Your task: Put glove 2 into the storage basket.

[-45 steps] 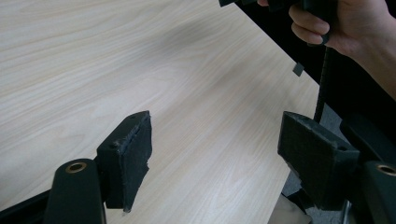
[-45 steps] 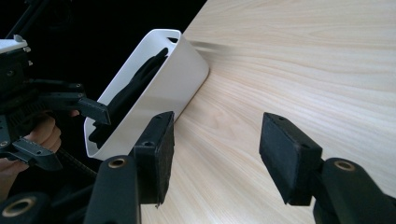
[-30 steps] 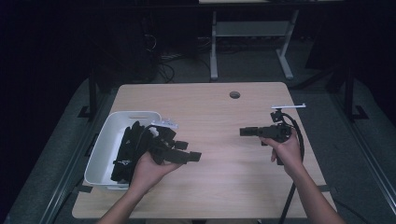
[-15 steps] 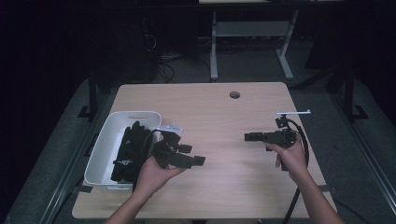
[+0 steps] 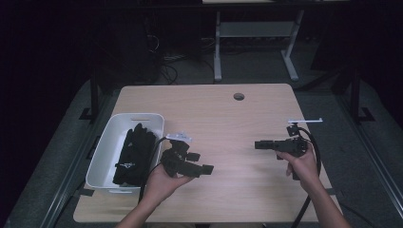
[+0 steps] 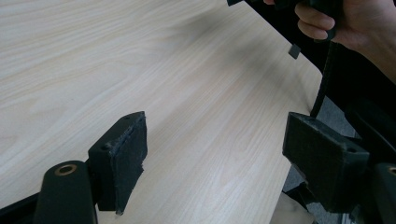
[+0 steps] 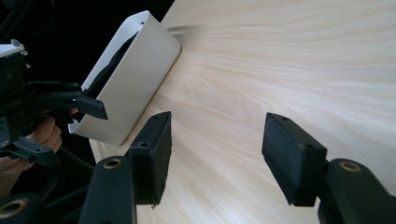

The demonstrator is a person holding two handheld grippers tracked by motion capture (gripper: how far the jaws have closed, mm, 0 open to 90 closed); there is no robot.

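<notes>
- Black fabric items, seemingly gloves or folded cloth (image 5: 134,154), lie heaped inside a white rectangular plastic bin (image 5: 105,153) at the left edge of the pale wood-grain table (image 5: 228,121); one piece bears a small white mark. They sit loose and untouched, so the bin looks like the store they are to be drawn from.
- Nearest to them is the left gripper (image 5: 202,167), cradled from below in the person's left hand (image 5: 160,180), just beside the bin's right wall. It points away from the bin toward the table's middle, so I judge that no reach has begun.
- In the left gripper view its two black padded jaws stand wide apart, released, with bare tabletop between them (image 6: 212,158).
- The right gripper (image 5: 259,144) is held in the right hand (image 5: 300,164), well apart on the table's right side, aimed leftward across the open wood. Both tools face inward, which reads as a ready stance.
- Its jaws are likewise spread and empty in the right gripper view (image 7: 217,154), which looks toward the bin's white wall (image 7: 135,74) and the left gripper (image 7: 70,105) beyond.
- A round cable hole (image 5: 238,96) sits near the table's far edge.
</notes>
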